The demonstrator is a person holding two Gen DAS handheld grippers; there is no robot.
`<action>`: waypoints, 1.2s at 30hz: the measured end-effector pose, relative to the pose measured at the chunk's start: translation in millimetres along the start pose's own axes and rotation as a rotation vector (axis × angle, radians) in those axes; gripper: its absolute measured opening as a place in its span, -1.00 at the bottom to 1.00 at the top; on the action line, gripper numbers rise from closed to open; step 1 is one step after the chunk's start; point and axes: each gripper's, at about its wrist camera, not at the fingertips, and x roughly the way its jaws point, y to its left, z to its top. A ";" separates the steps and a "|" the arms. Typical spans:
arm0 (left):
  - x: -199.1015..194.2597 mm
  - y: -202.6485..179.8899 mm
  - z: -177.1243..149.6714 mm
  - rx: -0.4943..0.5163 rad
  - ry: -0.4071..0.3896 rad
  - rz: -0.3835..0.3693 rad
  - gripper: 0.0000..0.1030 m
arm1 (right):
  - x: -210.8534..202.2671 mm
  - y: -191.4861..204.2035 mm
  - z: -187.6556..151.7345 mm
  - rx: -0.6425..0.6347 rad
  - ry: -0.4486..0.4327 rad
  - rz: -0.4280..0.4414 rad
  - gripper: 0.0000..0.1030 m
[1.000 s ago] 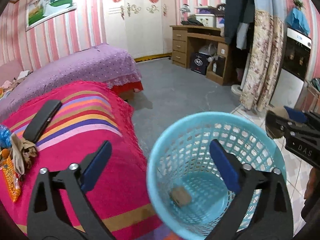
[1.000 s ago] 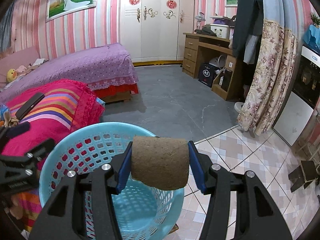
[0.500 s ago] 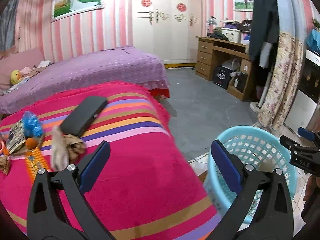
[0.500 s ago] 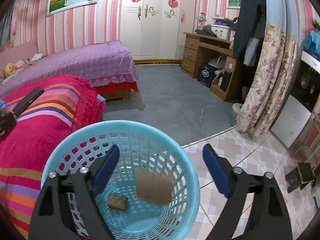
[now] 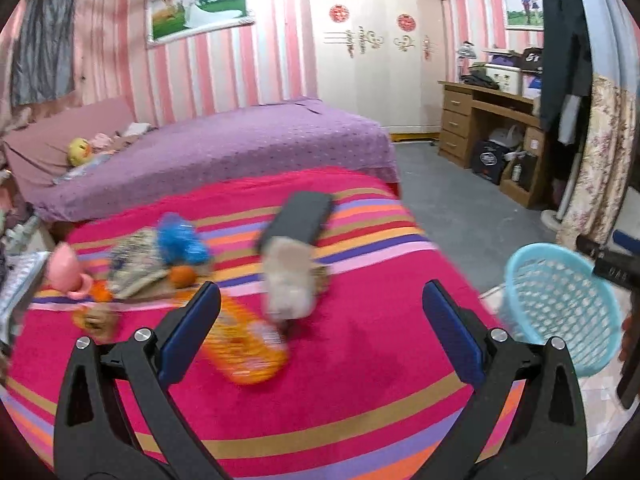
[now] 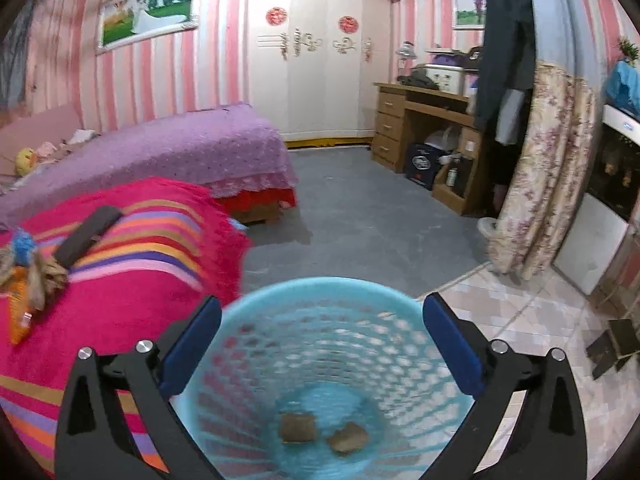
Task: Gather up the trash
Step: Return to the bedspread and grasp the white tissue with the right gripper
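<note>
On the near bed, the pink striped blanket (image 5: 360, 380) carries the remaining litter, and the left gripper (image 5: 320, 320) hangs over it, tilted downward, jaws spread wide with nothing between them. Beside the bed, on the tiled floor, stands the light-blue plastic basket (image 6: 320, 292); the right gripper (image 6: 322, 340) points down into its mouth, jaws opening and empty. A second ago the left gripper looked into the basket; it has since swung across to face the blanket, leaving the basket at the right edge of its view. The right gripper then pinched a brown cardboard roll; now two brown pieces (image 6: 298, 427) lie on the basket bottom, close together. On the blanket, a black flat case (image 5: 298, 220) lies furthest back, a pale crumpled wad (image 5: 290, 284) touches its near end, and an orange snack wrapper (image 5: 244, 344) lies just in front. Left of these sit a blue crumpled bag (image 5: 180, 240), a small orange fruit (image 5: 182, 276) and a pink cup (image 5: 64, 268), all blurred.
</note>
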 end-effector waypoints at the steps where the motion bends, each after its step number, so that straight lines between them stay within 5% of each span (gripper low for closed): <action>1: -3.0 14.3 -1.7 -0.003 -0.001 0.028 0.89 | -0.8 12.7 1.3 -0.009 0.001 0.014 0.91; 11: -9.8 145.2 -29.0 -0.100 0.013 0.184 0.89 | -3.7 131.1 0.0 -0.126 0.004 0.161 0.91; 23: 12.1 238.9 -54.7 -0.168 0.080 0.271 0.89 | 12.3 265.9 -10.7 -0.280 0.048 0.355 0.83; 25: 16.6 249.5 -56.6 -0.179 0.089 0.277 0.89 | 22.0 285.2 -8.8 -0.324 0.058 0.359 0.52; 29: 24.0 261.6 -60.4 -0.200 0.109 0.285 0.89 | 39.9 301.4 -4.3 -0.326 0.085 0.393 0.20; 31: 27.2 266.4 -61.3 -0.212 0.112 0.283 0.89 | 43.2 306.4 -6.5 -0.346 0.092 0.422 -0.63; 34: 31.5 265.9 -63.7 -0.213 0.116 0.280 0.89 | 38.2 309.3 -9.2 -0.385 0.074 0.430 -0.91; 36: 35.8 264.6 -65.5 -0.210 0.127 0.279 0.89 | 26.7 301.5 -4.4 -0.371 0.032 0.433 -0.94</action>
